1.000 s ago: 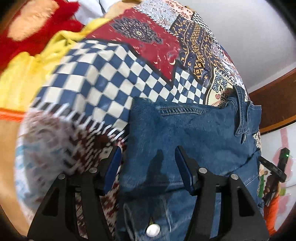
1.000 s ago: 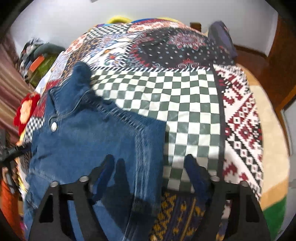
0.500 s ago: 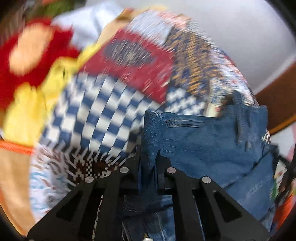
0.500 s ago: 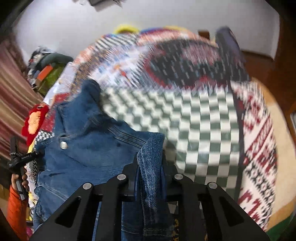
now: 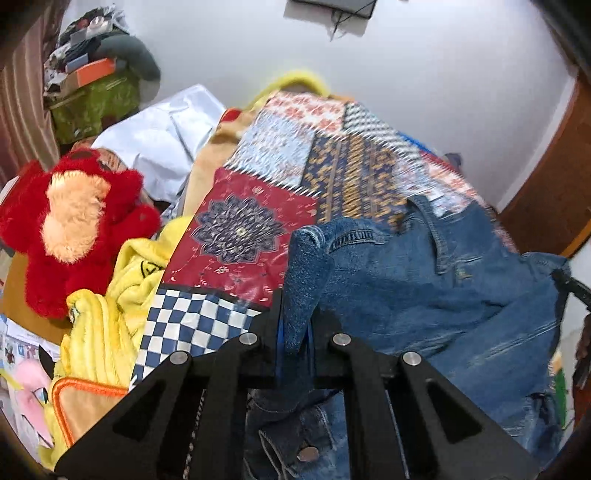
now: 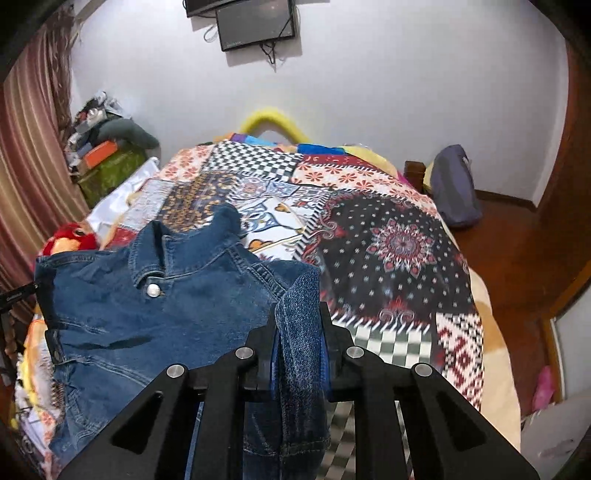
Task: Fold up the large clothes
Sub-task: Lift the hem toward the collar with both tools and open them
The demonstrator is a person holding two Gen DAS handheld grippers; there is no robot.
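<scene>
A blue denim jacket (image 6: 155, 317) lies spread on the near left part of a bed, collar toward the far end, one metal snap button (image 6: 153, 291) showing below the collar. Its two near edges are pulled up off the bed: the left gripper (image 5: 295, 332) is pinched tight on a raised fold of denim at the jacket's left edge, and the right gripper (image 6: 297, 343) is pinched tight on a thicker fold at its right edge, the cloth standing up between each pair of pads and hanging down in front of the black gripper frames. The bed is covered by a patchwork bedspread (image 6: 388, 243) of checkered, floral and mandala panels, bare to the right and far side of the jacket. Left of the jacket lie a yellow fleece garment (image 5: 107, 332) and a red plush toy (image 5: 70, 229), with a white cloth (image 5: 166, 136) farther back. Beyond the bed's far end is a white wall carrying a dark screen (image 6: 255, 22); a striped curtain (image 6: 29, 147) hangs at the left beside a cluttered green box (image 6: 107, 170), and a dark bag (image 6: 454, 188) rests on the brown floor at the right. The jacket's near hem is hidden behind the gripper frames, and its sleeves cannot be made out. The far bedspread in the left wrist view is blurred.
</scene>
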